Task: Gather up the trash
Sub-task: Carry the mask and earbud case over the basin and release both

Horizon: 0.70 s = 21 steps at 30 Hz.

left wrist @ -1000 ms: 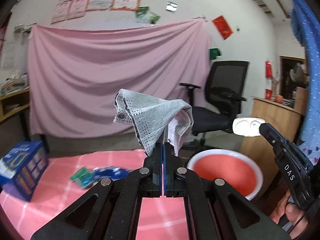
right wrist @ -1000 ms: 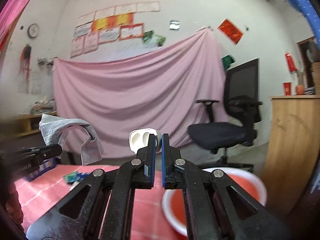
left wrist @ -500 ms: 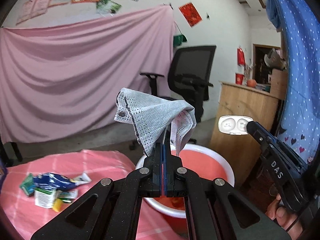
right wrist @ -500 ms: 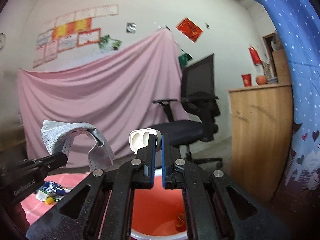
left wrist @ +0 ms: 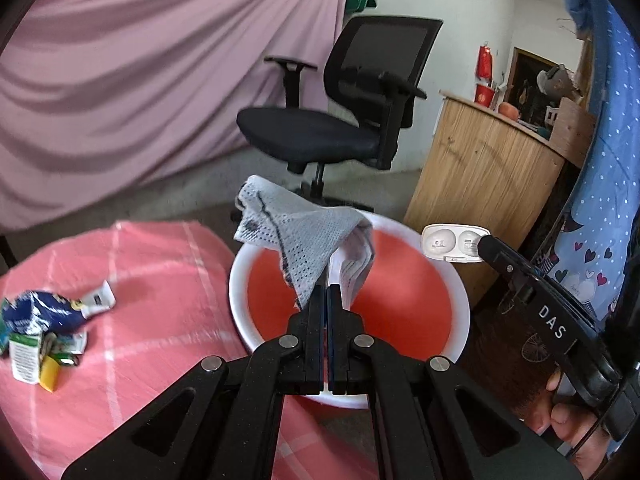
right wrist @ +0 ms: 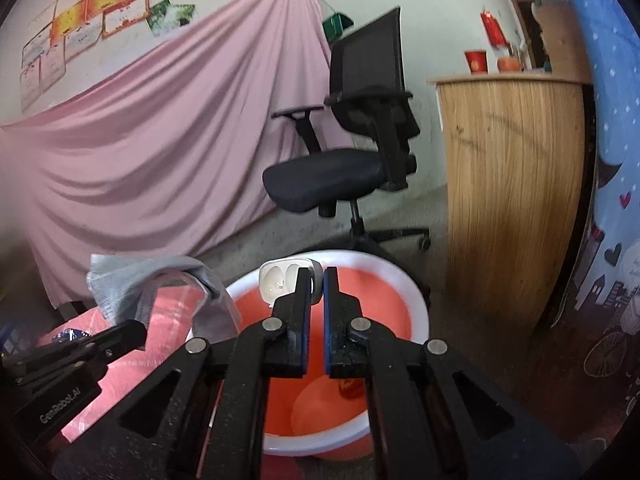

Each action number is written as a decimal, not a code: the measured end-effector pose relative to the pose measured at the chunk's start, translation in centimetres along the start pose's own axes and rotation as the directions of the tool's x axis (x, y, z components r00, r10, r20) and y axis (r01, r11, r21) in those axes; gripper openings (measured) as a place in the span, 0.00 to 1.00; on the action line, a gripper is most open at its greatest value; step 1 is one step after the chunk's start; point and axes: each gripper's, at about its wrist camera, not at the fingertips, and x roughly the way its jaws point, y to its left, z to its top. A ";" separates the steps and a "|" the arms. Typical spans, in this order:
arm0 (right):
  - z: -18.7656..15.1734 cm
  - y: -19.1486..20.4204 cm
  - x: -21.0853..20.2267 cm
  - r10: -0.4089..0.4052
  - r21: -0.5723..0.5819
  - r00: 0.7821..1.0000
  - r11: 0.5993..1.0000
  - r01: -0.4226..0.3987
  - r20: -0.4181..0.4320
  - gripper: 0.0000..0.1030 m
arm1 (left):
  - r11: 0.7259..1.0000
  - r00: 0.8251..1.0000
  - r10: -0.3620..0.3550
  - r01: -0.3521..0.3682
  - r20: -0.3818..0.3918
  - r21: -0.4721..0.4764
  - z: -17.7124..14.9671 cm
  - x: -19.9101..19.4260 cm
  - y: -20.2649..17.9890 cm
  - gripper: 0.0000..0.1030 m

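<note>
Left gripper (left wrist: 325, 290) pinches grey cloth (left wrist: 304, 236) over red basin (left wrist: 456, 280); right gripper (right wrist: 318, 276) pinches white plastic tray (right wrist: 280, 278) above far rim. Part fingers only once centred, low over basin.

Right gripper (right wrist: 317, 280) pinches white tray (right wrist: 280, 280) above basin (right wrist: 416, 300).

Pink checked tablecloth (left wrist: 168, 280) with a heap of wrappers (left wrist: 44, 332); red basin (left wrist: 404, 304) just beside.
</note>
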 end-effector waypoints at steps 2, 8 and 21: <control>-0.1 -0.1 0.3 0.001 0.002 1.000 1.000 -0.001 -0.017 0.25 | 1.000 1.000 -0.004 0.004 -0.021 -0.009 0.0 0.3 0.3 0.00; -0.1 -0.5 1.1 -0.004 0.007 0.998 1.000 0.005 -0.057 0.26 | 0.999 0.998 -0.005 0.003 -0.062 -0.037 0.2 0.9 1.0 0.00; 0.1 -0.7 1.8 -0.004 0.000 0.996 1.000 0.005 -0.093 0.29 | 0.993 0.998 0.058 -0.061 -0.033 -0.097 0.1 -0.7 3.5 0.38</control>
